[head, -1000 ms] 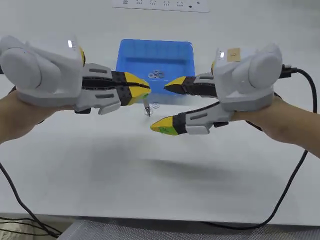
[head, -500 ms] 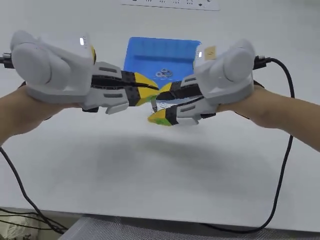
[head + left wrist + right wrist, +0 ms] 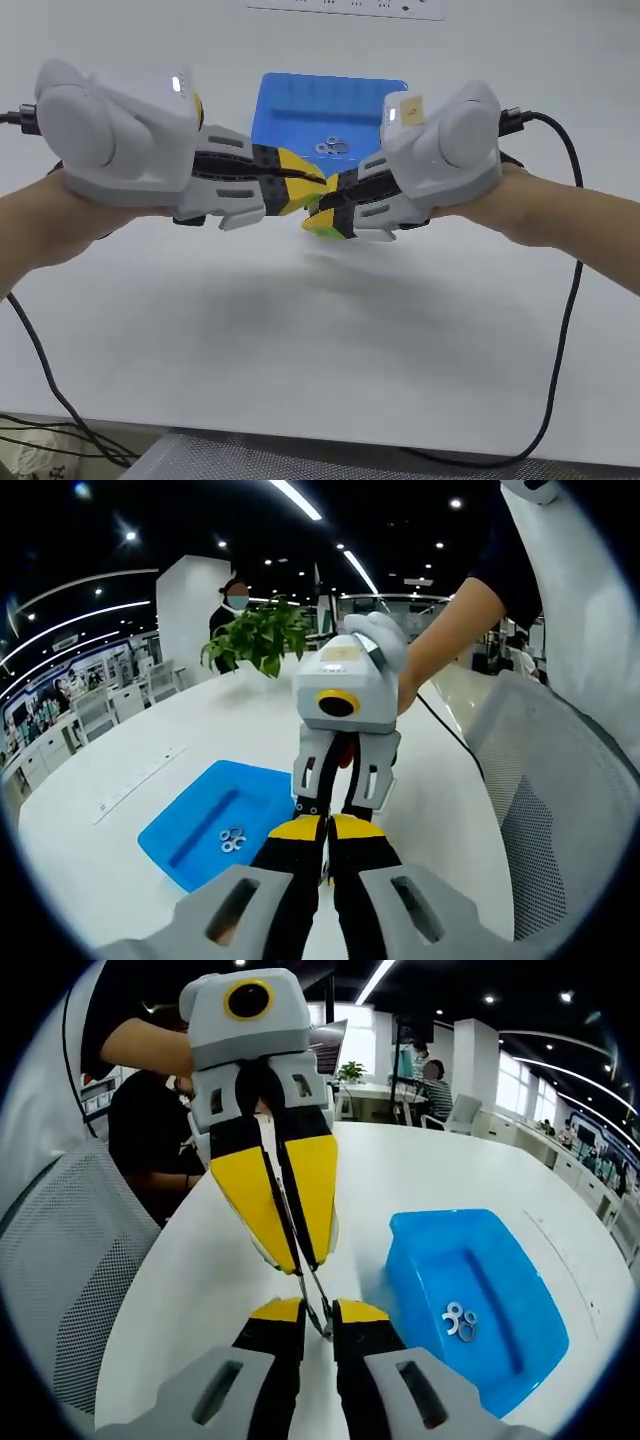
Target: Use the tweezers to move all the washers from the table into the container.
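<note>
White workbench (image 3: pixel 300 330) below; left gripper (image 3: pixel 303 1260) clamps the tweezers (image 3: pixel 314 1295) while right gripper (image 3: pixel 319 1310) pinches their tips, probably re-seating them; several washers (image 3: pixel 460 1322) lie in the blue container (image 3: pixel 500 1260).

Thin steel tweezers (image 3: pixel 313 1300) slant, tips toward 5 o'clock. A shallow blue container (image 3: pixel 500 1250) at their 3 o'clock holds a few small silver washers (image 3: pixel 460 1321).
</note>
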A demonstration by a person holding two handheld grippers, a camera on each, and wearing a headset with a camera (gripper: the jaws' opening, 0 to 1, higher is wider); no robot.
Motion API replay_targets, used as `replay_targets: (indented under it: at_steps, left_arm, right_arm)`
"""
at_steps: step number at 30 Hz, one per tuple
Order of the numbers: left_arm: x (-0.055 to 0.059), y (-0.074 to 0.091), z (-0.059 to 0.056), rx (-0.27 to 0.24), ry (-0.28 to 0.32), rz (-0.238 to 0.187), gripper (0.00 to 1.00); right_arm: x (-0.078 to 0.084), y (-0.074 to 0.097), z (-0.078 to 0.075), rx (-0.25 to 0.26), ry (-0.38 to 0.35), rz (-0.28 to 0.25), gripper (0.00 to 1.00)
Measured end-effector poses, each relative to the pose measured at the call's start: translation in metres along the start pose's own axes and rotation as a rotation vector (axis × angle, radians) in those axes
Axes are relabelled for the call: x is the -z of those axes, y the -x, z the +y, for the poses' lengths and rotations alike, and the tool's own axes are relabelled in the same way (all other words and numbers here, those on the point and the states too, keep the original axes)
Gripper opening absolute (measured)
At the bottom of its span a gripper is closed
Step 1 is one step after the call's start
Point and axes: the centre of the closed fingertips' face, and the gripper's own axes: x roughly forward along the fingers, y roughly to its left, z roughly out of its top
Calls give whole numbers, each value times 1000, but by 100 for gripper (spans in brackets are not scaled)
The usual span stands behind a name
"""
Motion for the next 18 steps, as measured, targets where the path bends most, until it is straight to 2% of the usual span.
replay_targets:
  at_steps: [4, 7, 8, 11, 14, 18]
  left_arm:
    - [1, 0, 2, -8, 0, 5, 5]
    - [4, 1, 5, -37, -4, 16, 6]
    - [8, 2, 8, -55, -3, 27, 7]
    - [16, 6, 7, -66, 23, 43, 11]
    - [8, 13, 4, -86, 47, -11, 20]
    - [4, 19, 5, -119, 45, -20, 23]
  right_arm:
    - [0, 0, -1, 12, 9, 2, 10]
    - [-1, 0, -2, 26, 0, -3, 10]
    - [-1, -1, -2, 28, -1, -3, 10]
    - [-2, -2, -2, 31, -6, -6, 10]
    - [-3, -3, -2, 35, -10, -6, 10]
    - [-4, -2, -1, 38, -11, -4, 10]
